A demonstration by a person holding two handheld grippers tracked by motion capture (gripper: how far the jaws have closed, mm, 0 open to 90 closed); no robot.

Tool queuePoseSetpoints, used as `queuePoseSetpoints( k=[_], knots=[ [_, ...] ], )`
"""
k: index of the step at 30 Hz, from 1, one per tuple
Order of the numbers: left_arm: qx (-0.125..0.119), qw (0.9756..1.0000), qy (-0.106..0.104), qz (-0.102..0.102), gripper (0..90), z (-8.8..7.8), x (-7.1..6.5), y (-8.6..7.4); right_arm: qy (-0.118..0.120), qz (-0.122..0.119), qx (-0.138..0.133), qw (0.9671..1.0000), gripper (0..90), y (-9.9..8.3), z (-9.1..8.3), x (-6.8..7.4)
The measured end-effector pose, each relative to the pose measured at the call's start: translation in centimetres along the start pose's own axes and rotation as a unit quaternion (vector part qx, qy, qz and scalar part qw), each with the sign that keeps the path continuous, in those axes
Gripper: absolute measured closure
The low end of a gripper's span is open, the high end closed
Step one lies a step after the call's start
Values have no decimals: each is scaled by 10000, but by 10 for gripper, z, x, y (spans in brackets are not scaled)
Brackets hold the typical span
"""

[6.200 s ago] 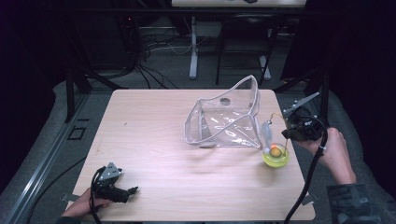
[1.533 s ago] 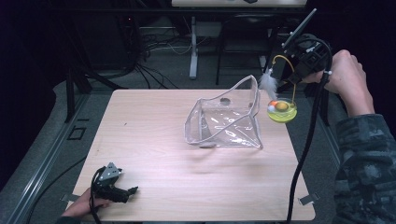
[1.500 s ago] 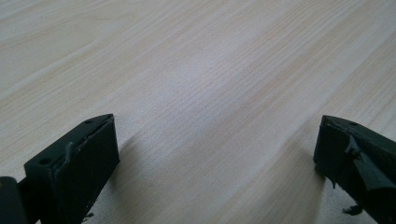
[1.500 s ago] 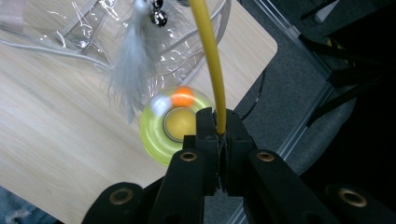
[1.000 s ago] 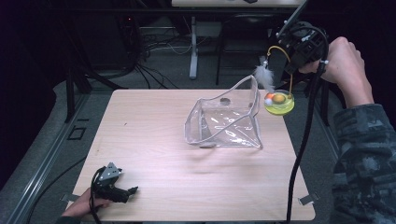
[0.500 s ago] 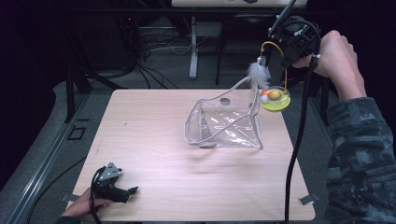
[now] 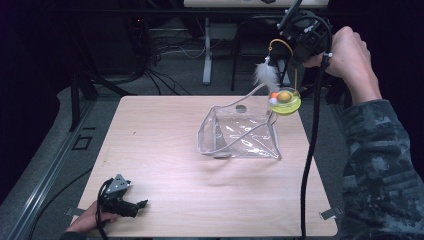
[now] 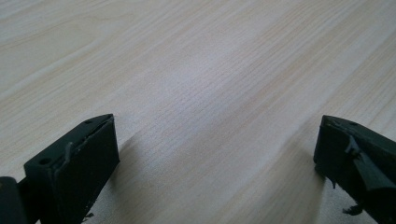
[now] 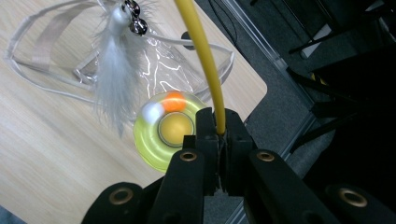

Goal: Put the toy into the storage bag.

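Observation:
A cat toy hangs in the air above the table's far right corner: a yellow-green round base with an orange and a white ball, a yellow wire stem and a white feather with small bells. My right gripper is shut on the yellow stem, its jaws pinching it from both sides in the right gripper view. A clear plastic pouch lies open on the table just below and left of the toy. My left gripper rests at the near left, its fingers wide apart over bare wood.
The wooden table has its right edge under the hanging toy. A black cable trails from the right gripper down across the table's right side. Cables and table legs stand on the floor behind.
My right gripper has lifted the toy off the table and carried it up and away, toward the pouch's far right corner. The left gripper has stayed still.

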State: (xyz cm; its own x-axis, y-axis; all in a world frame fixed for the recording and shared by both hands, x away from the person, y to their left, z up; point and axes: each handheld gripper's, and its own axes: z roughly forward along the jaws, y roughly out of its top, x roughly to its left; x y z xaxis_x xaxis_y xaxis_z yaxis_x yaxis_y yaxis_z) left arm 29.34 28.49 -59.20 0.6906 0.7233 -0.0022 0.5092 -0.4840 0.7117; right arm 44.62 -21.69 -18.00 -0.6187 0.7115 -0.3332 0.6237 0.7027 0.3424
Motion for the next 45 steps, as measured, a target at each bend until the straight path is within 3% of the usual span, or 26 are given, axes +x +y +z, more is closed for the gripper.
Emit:
queuePoseSetpoints(
  k=[25,45],
  knots=[
    [-1,10000,1,-1,0,0,0,0,165,-195,-329,9991,879,29,7,23],
    [0,10000,-2,3,0,0,0,0,490,-331,-355,9976,878,46,45,41]
  ],
)
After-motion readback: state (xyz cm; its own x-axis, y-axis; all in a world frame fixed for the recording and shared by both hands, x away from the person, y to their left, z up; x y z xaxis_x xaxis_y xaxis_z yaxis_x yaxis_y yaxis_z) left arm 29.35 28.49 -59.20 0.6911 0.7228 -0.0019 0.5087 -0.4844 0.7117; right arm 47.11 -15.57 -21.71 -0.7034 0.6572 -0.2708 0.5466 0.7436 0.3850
